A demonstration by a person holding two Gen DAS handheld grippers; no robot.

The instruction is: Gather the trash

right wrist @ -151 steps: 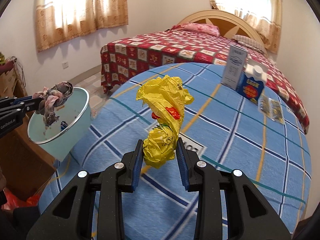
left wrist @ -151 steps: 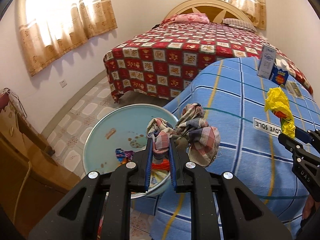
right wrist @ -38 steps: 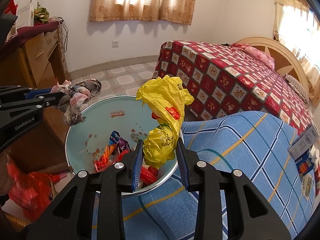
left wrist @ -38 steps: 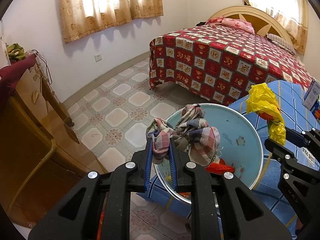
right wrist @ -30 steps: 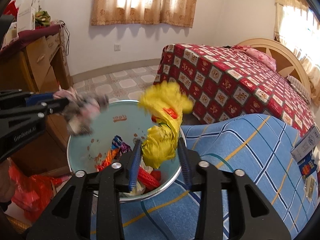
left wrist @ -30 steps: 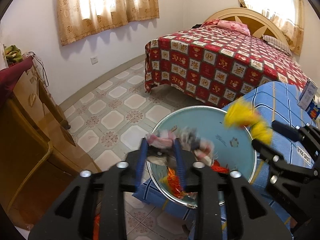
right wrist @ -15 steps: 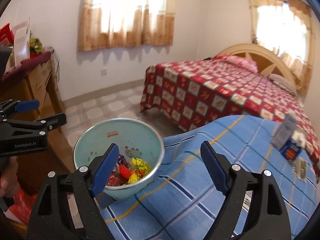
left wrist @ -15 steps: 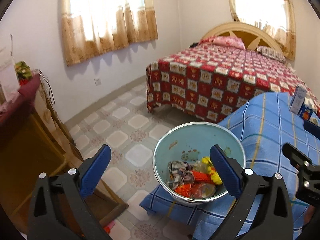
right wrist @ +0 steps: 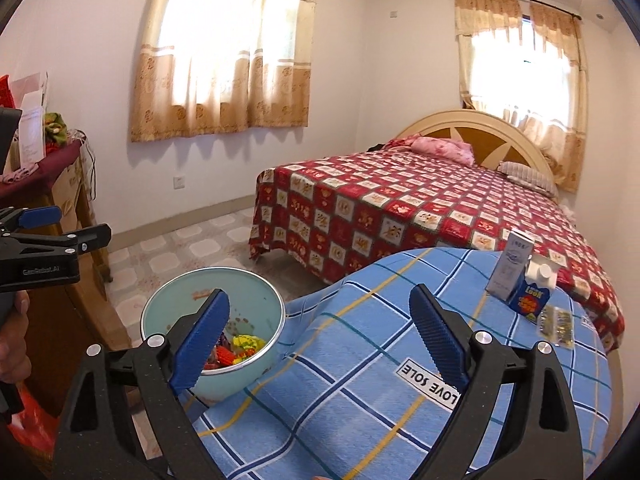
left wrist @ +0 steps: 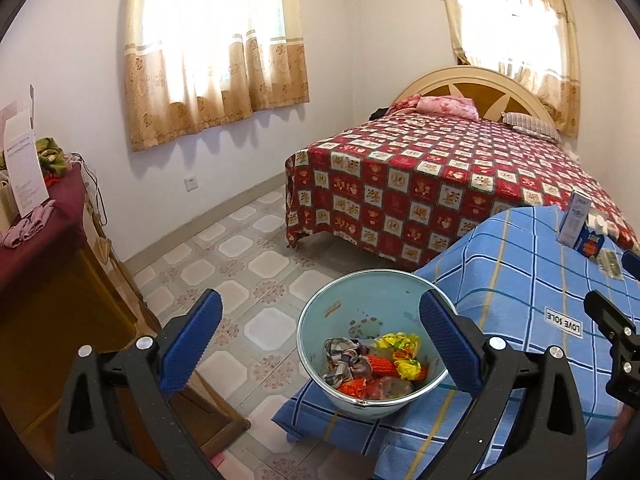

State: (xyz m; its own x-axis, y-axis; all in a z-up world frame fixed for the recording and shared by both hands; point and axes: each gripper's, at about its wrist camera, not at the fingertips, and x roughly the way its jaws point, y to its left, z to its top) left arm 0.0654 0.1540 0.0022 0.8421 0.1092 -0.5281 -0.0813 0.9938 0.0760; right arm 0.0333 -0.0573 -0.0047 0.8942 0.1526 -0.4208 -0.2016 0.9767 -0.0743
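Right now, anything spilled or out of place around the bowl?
No spill shows. The trash sits inside the bowl, but the bowl perches at the corner of the blue checked cloth, close to its edge.

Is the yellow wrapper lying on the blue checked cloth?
No, the yellow wrapper lies inside the pale blue bowl with other trash.

Just ahead of the left gripper (left wrist: 320, 336), whose pads are blue on black arms, sits a pale turquoise bowl (left wrist: 320, 320) holding a grey plaid rag (left wrist: 344, 358), a yellow wrapper (left wrist: 402, 354) and orange-red scraps (left wrist: 352, 388). To its right spreads a blue cloth (left wrist: 520, 280) checked in navy, yellow and teal. Farther ahead, a bedspread (left wrist: 440, 176) shows red and cream squares; the curtains (left wrist: 216, 80) are tan with a floral print.
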